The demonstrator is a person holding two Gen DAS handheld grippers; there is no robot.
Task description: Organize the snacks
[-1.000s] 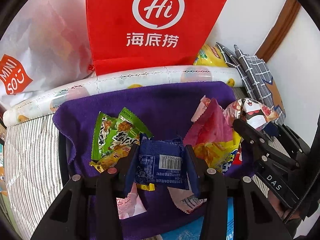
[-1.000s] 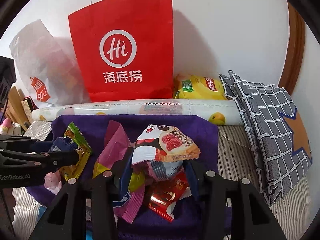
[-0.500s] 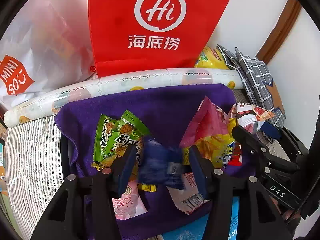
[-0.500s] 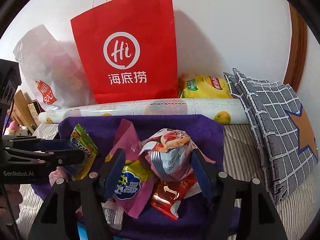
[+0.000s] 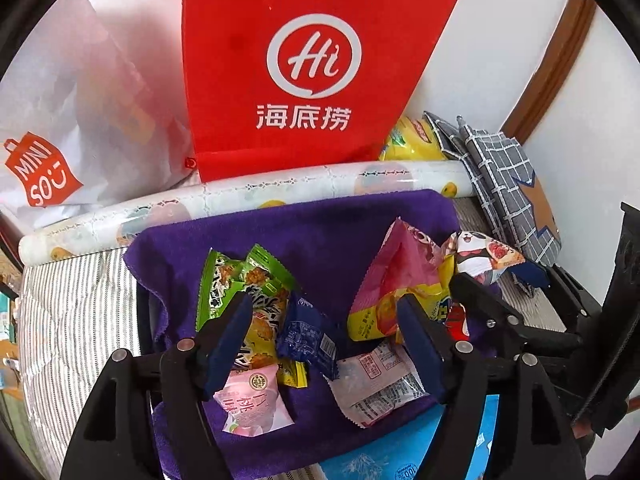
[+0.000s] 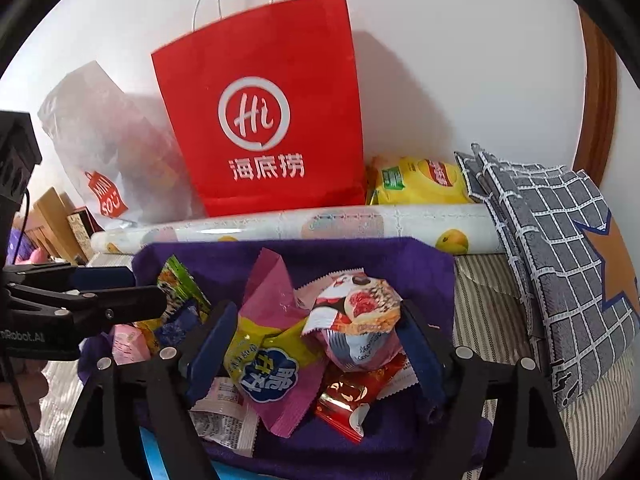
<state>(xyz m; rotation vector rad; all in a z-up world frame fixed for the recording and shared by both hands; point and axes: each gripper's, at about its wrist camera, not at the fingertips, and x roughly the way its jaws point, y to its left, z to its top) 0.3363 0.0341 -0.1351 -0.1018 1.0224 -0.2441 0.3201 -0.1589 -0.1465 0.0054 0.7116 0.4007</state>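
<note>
Our left gripper (image 5: 324, 340) and right gripper (image 6: 316, 344) both hang released, the blue packet (image 5: 308, 334) lying tilted on the towel (image 5: 320, 236), its long axis toward the near-right corner.

Both views are taken close above the purple cloth (image 5: 320, 232), facing the wall at 12 o'clock. The red bag (image 5: 312, 68) and patterned roll (image 6: 320, 226) are shared. The right gripper (image 5: 496, 280) is seen at 3 o'clock in the left view, the left gripper (image 6: 132, 288) at 9 o'clock in the right.
</note>
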